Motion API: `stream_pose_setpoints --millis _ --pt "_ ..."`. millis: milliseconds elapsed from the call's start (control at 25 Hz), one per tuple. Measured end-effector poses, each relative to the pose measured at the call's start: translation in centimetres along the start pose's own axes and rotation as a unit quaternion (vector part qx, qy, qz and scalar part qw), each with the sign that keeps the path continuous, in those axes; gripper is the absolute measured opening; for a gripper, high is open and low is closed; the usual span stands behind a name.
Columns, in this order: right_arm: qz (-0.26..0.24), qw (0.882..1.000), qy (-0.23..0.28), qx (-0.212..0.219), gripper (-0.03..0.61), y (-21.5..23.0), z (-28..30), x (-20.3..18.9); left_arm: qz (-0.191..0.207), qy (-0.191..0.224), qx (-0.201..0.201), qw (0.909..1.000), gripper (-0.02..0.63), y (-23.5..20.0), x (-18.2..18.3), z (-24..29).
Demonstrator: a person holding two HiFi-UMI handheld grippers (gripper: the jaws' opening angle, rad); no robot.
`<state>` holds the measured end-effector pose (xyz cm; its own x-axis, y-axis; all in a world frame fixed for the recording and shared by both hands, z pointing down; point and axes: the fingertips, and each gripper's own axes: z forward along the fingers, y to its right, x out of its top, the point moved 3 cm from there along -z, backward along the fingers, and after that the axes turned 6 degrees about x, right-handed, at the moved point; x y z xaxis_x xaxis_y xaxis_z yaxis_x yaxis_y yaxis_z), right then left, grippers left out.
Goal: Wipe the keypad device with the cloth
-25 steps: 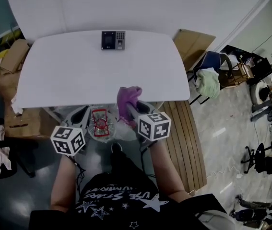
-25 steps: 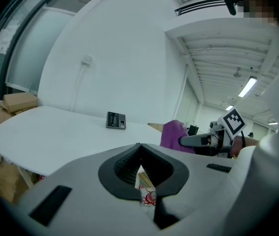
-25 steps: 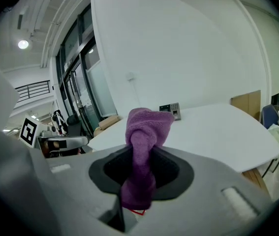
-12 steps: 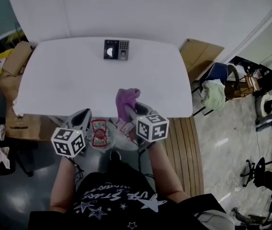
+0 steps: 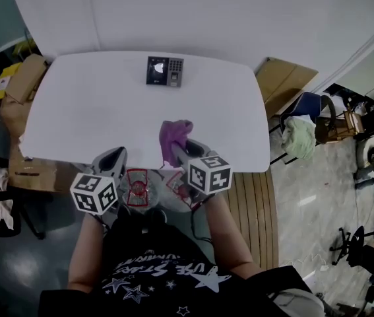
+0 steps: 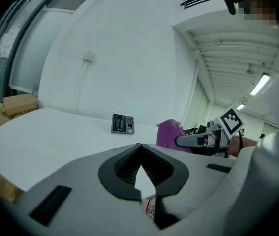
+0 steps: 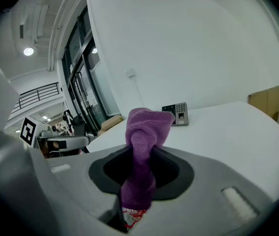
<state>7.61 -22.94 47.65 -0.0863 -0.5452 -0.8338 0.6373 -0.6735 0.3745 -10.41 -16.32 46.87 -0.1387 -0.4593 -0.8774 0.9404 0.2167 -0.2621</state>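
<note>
Closer now to the table (image 5: 74, 111), the right gripper (image 5: 179, 154) comes forward clamped on the purple cloth (image 5: 173, 134); the left gripper (image 5: 112, 160) is closed and empty; the keypad device (image 5: 165, 71) sits far off, wiping not yet begun.

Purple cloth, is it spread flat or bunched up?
Bunched up: the purple cloth sticks up crumpled, pinched in the right hand-held gripper.

Head view: above the table's (image 5: 94, 111) near edge, looking steeply down. Left and right gripper views: low, close to that edge, facing 12 o'clock. All three share the keypad device (image 5: 165, 70) at 12 o'clock.
</note>
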Motion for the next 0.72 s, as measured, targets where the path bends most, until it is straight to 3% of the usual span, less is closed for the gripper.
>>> stream_pose_setpoints --millis 280,720 --pt "0.002 1.000 0.001 -0.014 0.098 0.6 3.1 1.1 0.000 -0.004 -0.016 0.9999 0.008 -2.8 0.9 2.2" --pt "0.023 0.996 0.015 -0.080 0.098 2.6 8.3 5.2 0.010 -0.021 -0.079 0.9966 0.008 -8.5 5.2 8.7"
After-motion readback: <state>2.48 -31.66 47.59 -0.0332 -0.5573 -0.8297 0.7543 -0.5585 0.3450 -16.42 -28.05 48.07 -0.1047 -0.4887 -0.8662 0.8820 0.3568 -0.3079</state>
